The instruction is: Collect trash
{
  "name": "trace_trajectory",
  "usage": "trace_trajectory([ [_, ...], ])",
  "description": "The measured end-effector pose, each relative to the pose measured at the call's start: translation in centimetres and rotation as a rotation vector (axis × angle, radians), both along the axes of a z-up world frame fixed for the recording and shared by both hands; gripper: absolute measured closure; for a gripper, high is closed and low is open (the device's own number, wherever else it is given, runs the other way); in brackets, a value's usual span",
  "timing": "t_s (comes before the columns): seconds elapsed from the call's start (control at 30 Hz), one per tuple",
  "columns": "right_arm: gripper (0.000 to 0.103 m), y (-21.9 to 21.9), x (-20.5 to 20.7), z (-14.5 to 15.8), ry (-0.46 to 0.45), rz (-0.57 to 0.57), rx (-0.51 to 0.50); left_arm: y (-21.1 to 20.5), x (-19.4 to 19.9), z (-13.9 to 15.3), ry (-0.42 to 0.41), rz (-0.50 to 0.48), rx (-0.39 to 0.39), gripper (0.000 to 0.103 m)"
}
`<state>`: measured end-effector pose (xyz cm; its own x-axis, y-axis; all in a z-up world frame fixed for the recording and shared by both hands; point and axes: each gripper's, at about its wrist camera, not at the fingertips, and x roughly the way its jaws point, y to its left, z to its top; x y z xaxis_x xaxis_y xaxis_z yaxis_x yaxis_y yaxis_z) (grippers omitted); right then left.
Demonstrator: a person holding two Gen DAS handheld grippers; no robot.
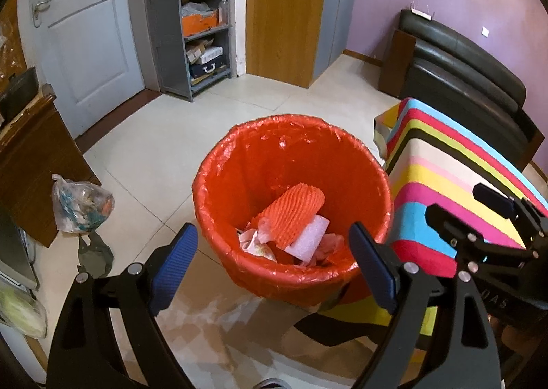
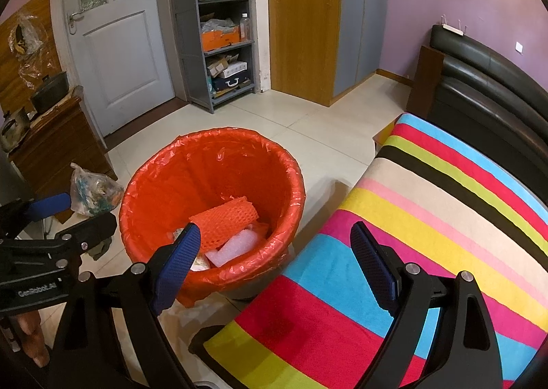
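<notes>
While both my left gripper (image 1: 274, 262) and right gripper (image 2: 277, 265) gape wide and empty, the red-lined bin (image 1: 236, 156) sits just beyond my left fingertips, its foam net (image 1: 294, 214) looking light, soft, squashy, so I'd pinch the bag rim.

left wrist: downward, near bin (image 1: 291, 183) | right wrist: same, shared

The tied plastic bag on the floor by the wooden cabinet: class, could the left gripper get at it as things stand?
Probably yes. The left gripper is open and empty, and bare floor lies around the plastic bag; the bin sits off to its side.
</notes>
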<state>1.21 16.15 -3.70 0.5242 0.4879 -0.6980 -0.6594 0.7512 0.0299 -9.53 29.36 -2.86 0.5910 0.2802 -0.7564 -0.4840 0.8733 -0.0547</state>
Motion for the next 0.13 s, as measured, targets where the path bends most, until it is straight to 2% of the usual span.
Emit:
trace_trajectory([
  [0.13, 0.019, 0.01, 0.02, -0.02, 0.002, -0.002, 0.000, -0.21, 0.10, -0.12, 0.019, 0.010, 0.027, 0.016],
])
